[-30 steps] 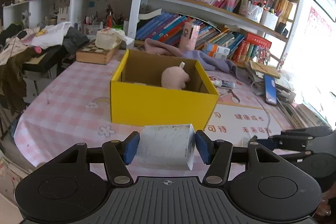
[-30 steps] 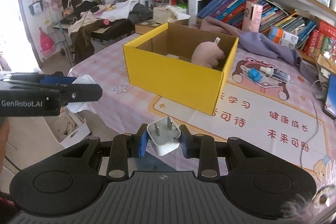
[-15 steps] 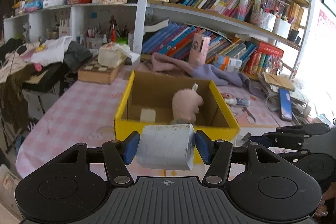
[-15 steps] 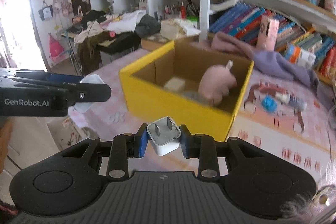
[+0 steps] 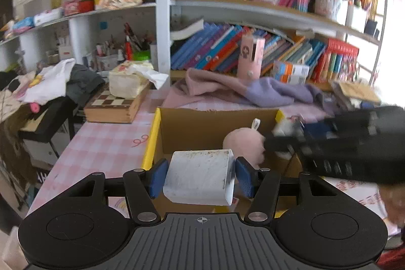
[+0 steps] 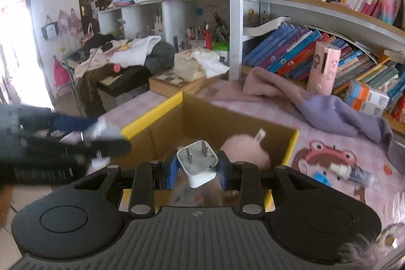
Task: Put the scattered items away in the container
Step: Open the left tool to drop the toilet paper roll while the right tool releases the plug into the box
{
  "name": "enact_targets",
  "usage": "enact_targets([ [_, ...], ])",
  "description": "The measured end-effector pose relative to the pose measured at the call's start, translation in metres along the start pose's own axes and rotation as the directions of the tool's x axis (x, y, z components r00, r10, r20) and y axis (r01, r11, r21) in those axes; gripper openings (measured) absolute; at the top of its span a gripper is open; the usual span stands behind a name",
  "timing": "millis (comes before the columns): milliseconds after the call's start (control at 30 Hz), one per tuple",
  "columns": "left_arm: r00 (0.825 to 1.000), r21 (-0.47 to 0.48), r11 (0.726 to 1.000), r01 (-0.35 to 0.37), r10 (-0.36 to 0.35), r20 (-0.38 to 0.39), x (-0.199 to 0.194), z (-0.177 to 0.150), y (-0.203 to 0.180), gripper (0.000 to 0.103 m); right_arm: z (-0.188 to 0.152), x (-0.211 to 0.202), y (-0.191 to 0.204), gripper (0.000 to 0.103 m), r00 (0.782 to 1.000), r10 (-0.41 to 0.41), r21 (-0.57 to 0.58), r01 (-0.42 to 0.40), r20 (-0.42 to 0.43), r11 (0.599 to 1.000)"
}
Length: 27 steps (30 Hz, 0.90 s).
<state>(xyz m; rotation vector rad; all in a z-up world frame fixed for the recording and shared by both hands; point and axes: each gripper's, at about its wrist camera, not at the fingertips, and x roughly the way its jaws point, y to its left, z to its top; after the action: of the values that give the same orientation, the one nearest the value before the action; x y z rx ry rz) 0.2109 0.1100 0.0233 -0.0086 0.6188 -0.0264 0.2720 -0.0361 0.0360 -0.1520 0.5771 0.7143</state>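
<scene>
The yellow cardboard box [image 5: 152, 141] stands open on the pink checked tablecloth [image 5: 101, 143], a pink plush toy [image 5: 243, 143] lying inside it. The left gripper [image 5: 200, 177] clamps a scuffed white block [image 5: 200, 176] over the box's near edge. The right gripper [image 6: 197, 167] pinches a white plug adapter [image 6: 197, 163], prongs up, above the box's opening.
</scene>
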Motion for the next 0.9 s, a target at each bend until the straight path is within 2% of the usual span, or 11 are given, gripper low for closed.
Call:
enact_targets([
  [167, 0.996, 0.026, 1.000, 0.003, -0.001, -0.086, 0.039, 0.002, -0.003, 0.057, 0.030, 0.046, -0.009, 0.029, 0.999, 0.039, -0.016, -0.039, -0.017, 0.999],
  [267, 0.991, 0.026, 1.000, 0.015, -0.011, -0.136, 0.058, 0.000, -0.006, 0.057, 0.042, 0.081, -0.010, 0.029, 0.994, 0.078, 0.006, -0.077, -0.076, 0.997],
  [367, 0.984, 0.018, 1.000, 0.023, -0.019, -0.179, 0.072, -0.003, -0.007, 0.057, 0.046, 0.117, -0.008, 0.029, 0.981, 0.111, 0.014, -0.110, -0.162, 0.994],
  [500, 0.974, -0.007, 1.000, 0.028, -0.029, -0.224, 0.087, -0.009, -0.005, 0.057, 0.043, 0.157, -0.008, 0.029, 0.951, 0.155, 0.039, -0.150, -0.268, 0.988],
  [667, 0.965, -0.033, 0.999, 0.033, -0.041, -0.260, 0.096, -0.013, -0.003, 0.057, 0.035, 0.189, -0.008, 0.029, 0.924, 0.127, 0.013, -0.131, -0.361, 0.991],
  [900, 0.957, -0.058, 0.998, 0.016, -0.032, -0.289, 0.101, -0.015, -0.003, 0.057, 0.031, 0.207, -0.008, 0.029, 0.912, 0.101, -0.027, -0.122, -0.397, 0.992],
])
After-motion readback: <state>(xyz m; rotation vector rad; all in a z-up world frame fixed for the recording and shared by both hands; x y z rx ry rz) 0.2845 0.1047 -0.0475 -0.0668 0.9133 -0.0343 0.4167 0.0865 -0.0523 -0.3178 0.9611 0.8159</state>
